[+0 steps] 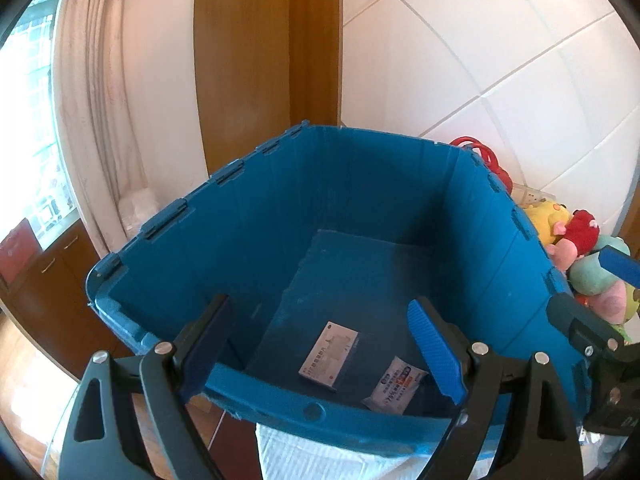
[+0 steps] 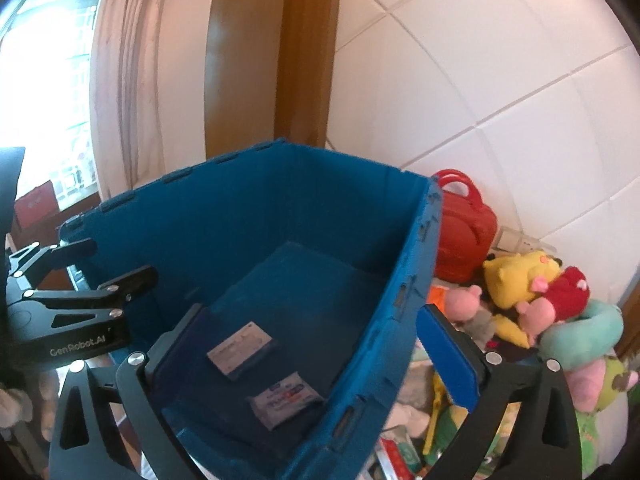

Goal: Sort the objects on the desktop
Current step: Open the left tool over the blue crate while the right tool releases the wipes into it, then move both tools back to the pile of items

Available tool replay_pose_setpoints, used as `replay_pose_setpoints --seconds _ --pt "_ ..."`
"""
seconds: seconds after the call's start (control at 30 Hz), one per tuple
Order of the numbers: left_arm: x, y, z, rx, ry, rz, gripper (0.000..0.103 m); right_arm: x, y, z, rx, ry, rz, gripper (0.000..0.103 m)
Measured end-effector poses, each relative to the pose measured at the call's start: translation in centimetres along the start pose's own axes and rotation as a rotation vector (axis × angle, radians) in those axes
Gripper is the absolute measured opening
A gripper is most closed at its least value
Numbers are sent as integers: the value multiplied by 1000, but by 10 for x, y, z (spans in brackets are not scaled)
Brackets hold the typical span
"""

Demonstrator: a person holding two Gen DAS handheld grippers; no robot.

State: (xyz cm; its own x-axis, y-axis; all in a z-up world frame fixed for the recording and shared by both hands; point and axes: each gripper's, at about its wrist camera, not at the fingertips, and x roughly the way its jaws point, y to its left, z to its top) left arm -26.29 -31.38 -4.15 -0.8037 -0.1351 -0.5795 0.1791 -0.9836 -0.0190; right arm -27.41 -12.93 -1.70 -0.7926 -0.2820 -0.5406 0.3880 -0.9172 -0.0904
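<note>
Plainly, the box (image 1: pixel 329 355) and the sachet (image 1: pixel 394 390) lie flat on the floor of the blue bin (image 1: pixel 280 208), side by side and just apart, below and between the left jaws in the left wrist view. The left gripper (image 1: pixel 324 348) stands spread wide with nothing between its jaws; its near pad hangs over the bin's front rim. The right gripper (image 2: pixel 316 356) is spread as wide as it goes and grasps nothing; its left jaw is inside the bin, its right jaw outside, so the bin's right wall (image 2: pixel 404 280) runs between them.

That straddle looks the main risk: a sideways pull could catch the wall and drag or tip the bin, which seems to overhang the white cloth (image 1: pixel 320 456) under it. The two grippers are also close, so a crossing move may knock them together.

The box is a flat pale carton with printed text, one edge dark. The sachet is a white soft pack with blue and red print, slightly crumpled, likely to slip from a pinch.

Beyond the right jaw a heap waits: a yellow plush (image 2: pixel 516 276), a pink and red plush (image 2: pixel 560 292), a red bag (image 2: pixel 464 236), and smaller clutter too blurred to name
</note>
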Motion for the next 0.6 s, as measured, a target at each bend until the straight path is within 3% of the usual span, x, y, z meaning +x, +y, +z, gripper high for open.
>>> replay_pose_setpoints --seconds 0.3,0.6 --pt "-27 -33 -10 16 -23 -35 89 -36 -27 -17 40 -24 -46 103" --pt "-59 -104 -27 80 -37 -105 89 -80 -79 -48 108 -33 -111 103"
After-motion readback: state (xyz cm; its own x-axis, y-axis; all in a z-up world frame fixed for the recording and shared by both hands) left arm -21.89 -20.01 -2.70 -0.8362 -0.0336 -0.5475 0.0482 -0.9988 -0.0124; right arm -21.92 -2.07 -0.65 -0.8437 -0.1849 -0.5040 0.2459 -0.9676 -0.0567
